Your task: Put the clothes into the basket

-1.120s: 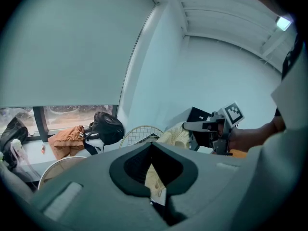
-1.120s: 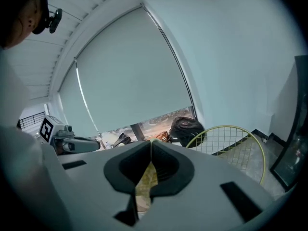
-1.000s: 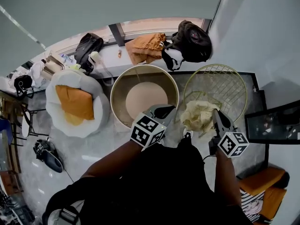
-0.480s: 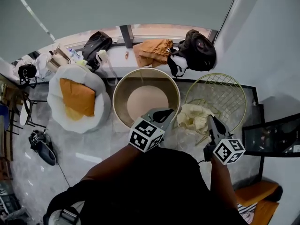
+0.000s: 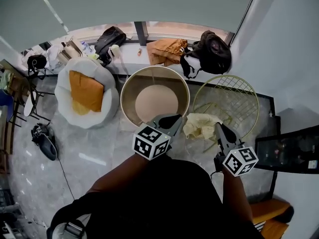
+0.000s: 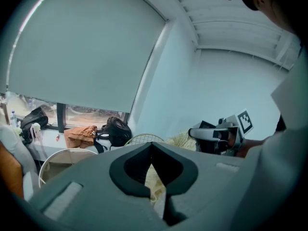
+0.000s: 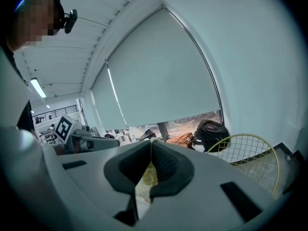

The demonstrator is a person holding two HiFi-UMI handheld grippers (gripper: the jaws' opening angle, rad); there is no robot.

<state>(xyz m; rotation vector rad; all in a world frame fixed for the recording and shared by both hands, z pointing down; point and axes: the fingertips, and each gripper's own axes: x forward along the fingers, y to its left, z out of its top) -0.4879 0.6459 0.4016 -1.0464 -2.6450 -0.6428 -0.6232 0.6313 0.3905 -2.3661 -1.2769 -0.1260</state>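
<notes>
**The left claw (image 5: 174, 119) and the right claw (image 5: 218, 127) both pinch the cloth (image 5: 200, 126)**

The pale yellow cloth, held between them, now hangs at the wire basket's (image 5: 227, 77) near rim beside the round tub (image 5: 155, 68), drawn back from the basket's middle. Each claw's own camera shows only a sliver of fabric.

The garment (image 5: 201, 126) is soft, crumpled pale-yellow cloth. The wire basket (image 5: 234, 89) is thin painted metal mesh. The tub (image 5: 130, 89) has a smooth, matt tan wall. The floor (image 5: 94, 158) is glossy, marbled, stone-like. The cushion (image 5: 85, 89) is matt orange cloth. The backpack (image 5: 214, 51) is dull black fabric.
</notes>
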